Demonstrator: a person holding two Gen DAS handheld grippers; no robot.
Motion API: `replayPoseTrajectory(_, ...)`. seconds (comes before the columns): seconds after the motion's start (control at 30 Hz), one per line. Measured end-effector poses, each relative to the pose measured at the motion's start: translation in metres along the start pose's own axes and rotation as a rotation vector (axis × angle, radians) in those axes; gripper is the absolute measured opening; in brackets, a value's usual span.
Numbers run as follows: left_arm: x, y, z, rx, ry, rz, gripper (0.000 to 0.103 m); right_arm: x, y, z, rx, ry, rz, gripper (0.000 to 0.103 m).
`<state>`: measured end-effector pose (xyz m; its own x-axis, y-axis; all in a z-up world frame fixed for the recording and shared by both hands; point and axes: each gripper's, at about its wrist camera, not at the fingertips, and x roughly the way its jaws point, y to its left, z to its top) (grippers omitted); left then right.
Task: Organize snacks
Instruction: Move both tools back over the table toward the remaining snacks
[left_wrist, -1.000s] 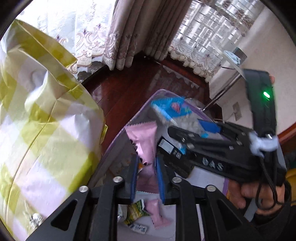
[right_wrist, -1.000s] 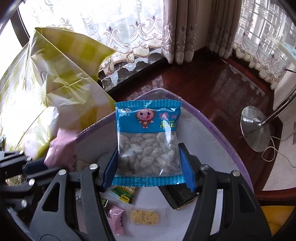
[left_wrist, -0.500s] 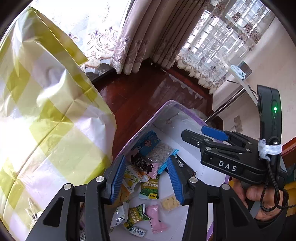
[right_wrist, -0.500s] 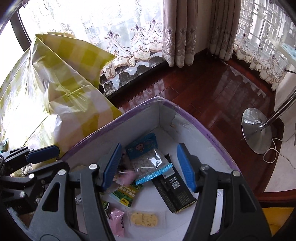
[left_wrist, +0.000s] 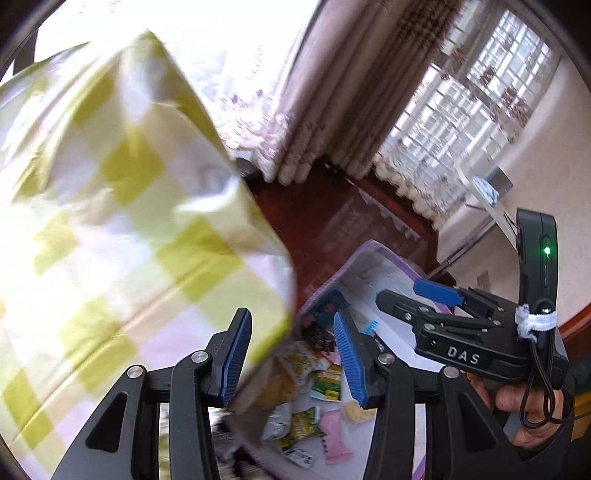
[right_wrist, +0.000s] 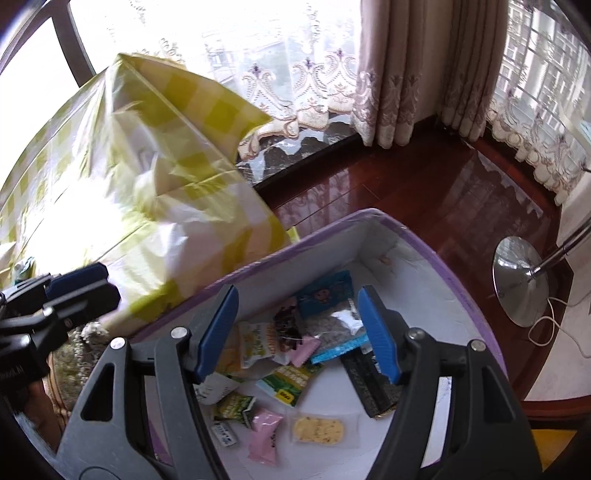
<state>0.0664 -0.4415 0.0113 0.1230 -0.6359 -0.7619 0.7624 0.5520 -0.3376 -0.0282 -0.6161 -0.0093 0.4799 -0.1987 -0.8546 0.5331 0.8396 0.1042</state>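
Note:
A white box with a purple rim (right_wrist: 424, 236) holds several snack packets. Among them are a blue nut packet (right_wrist: 325, 295), a pink packet (right_wrist: 264, 435), a black packet (right_wrist: 369, 380) and a round cracker (right_wrist: 319, 430). My right gripper (right_wrist: 299, 332) is open and empty above the box. My left gripper (left_wrist: 291, 354) is open and empty beside the box's left wall (left_wrist: 332, 284), close to a yellow-checked bag (left_wrist: 129, 221). The right gripper also shows in the left wrist view (left_wrist: 417, 295), and the left gripper's fingers (right_wrist: 81, 284) show in the right wrist view.
The large yellow-checked bag (right_wrist: 155, 177) stands left of the box. Beyond lie a dark wooden floor (right_wrist: 424, 184), curtains (right_wrist: 399, 74) and windows. A chrome lamp base (right_wrist: 521, 284) stands on the floor at right.
Both grippers have opened: the right let go of the blue nut packet and the left let go of a pink packet, both now in the box. The left gripper has swung towards the bag.

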Motion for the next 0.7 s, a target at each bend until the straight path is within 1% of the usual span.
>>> replayPoseTrajectory(0.2, -0.030, 0.033, -0.005, -0.047, -0.066, 0.092, 0.048, -0.005, 0.033, 0.000, -0.056, -0.001, 0.028, 0.071)
replayPoseTrajectory(0.37, -0.055, 0.069, -0.009, -0.133, -0.116, 0.172, 0.048, -0.010, 0.069, 0.000, -0.111, -0.007, 0.060, 0.071)
replayPoseTrajectory(0.43, -0.066, 0.085, -0.013, -0.179, -0.133, 0.214, 0.050, -0.012, 0.083, -0.001, -0.136, -0.008, 0.074, 0.071)
replayPoseTrajectory(0.53, -0.083, 0.111, -0.024, -0.263, -0.159, 0.304, 0.057, -0.011, 0.104, -0.003, -0.170, -0.003, 0.091, 0.073)
replayPoseTrajectory(0.6, -0.095, 0.130, -0.034, -0.359, -0.175, 0.371, 0.061, -0.011, 0.119, -0.004, -0.191, -0.001, 0.101, 0.073)
replayPoseTrajectory(0.7, -0.113, 0.161, -0.055, -0.509, -0.206, 0.475, 0.061, -0.010, 0.139, -0.006, -0.220, 0.003, 0.116, 0.073)
